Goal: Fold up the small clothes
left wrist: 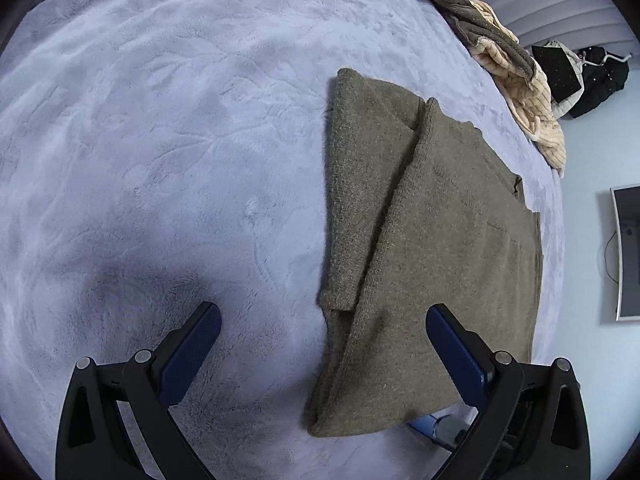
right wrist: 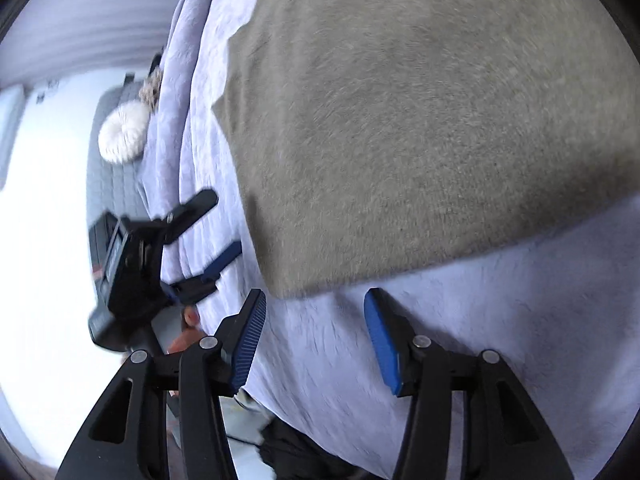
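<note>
An olive-brown knitted sweater [left wrist: 432,216] lies folded on the lavender plush bedspread [left wrist: 160,160], one sleeve laid lengthwise over its body. My left gripper [left wrist: 322,312] is open above the sweater's near end, its jaws either side of the left folded edge and nothing gripped. The right wrist view is blurred and the sweater [right wrist: 420,120] fills its upper right. My right gripper [right wrist: 314,298] is open just below the sweater's near corner, with only bedspread [right wrist: 480,340] between its blue pads. The left gripper [right wrist: 222,224] also shows there, open at the bed's edge.
A brown and cream blanket [left wrist: 500,48] is heaped at the bed's far right corner. Dark clothes [left wrist: 600,76] hang beyond it, and a screen [left wrist: 626,252] is on the wall. A white round cushion [right wrist: 122,136] lies off the bed. A hand [right wrist: 188,328] holds the left gripper.
</note>
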